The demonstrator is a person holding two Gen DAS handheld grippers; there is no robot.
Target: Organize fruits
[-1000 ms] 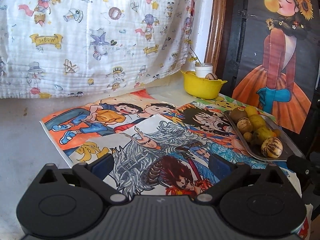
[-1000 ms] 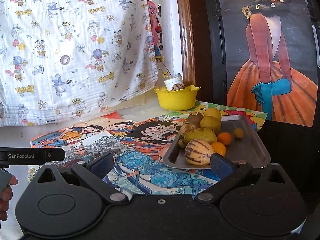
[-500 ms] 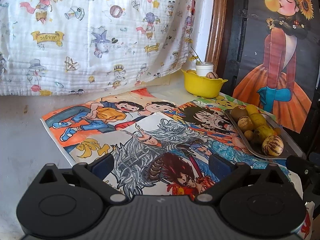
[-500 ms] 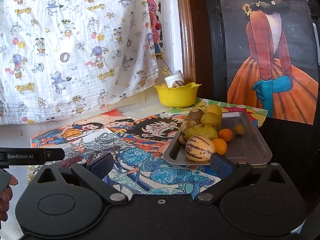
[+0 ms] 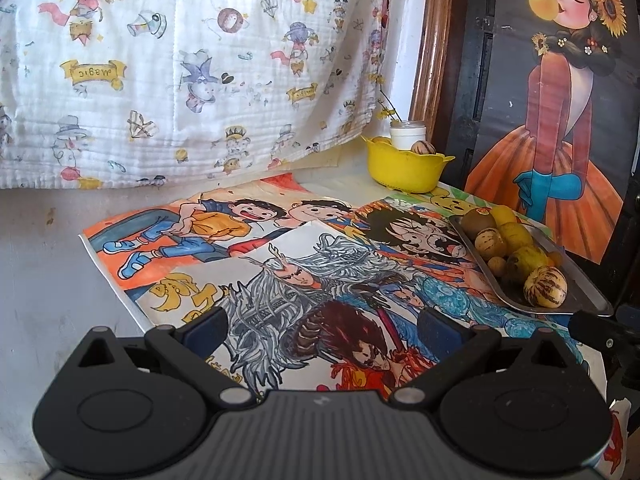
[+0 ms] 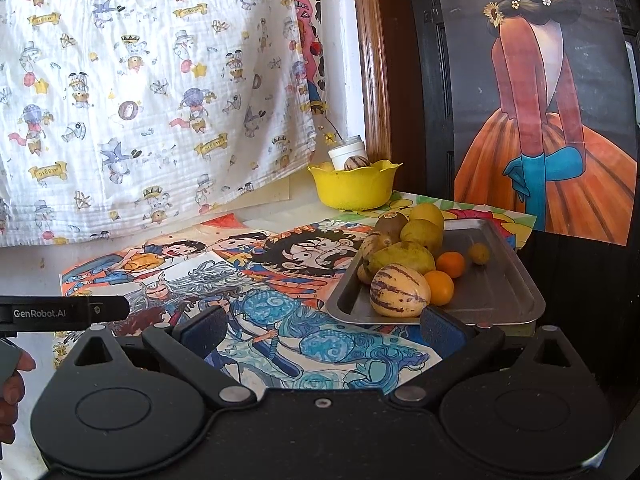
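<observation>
Fruits (image 6: 404, 264) lie piled in a metal tray (image 6: 508, 292) at the right edge of the worktop (image 5: 36, 280)
Both the left tool (image 5: 320, 326) and the right tool (image 6: 324, 326) are spread wide and hold nothing, above flat coloured drawings (image 5: 280, 280) with free room; the striped melon (image 6: 399, 290) sits nearest in the shallow, smooth tray, and a yellow scalloped bowl (image 6: 354, 188) behind holds another round fruit beside a white jar (image 6: 347, 152)

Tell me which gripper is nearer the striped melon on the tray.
Right. The right gripper sits just in front of the striped melon. The left gripper hangs farther off, with the melon ahead to its right.
</observation>
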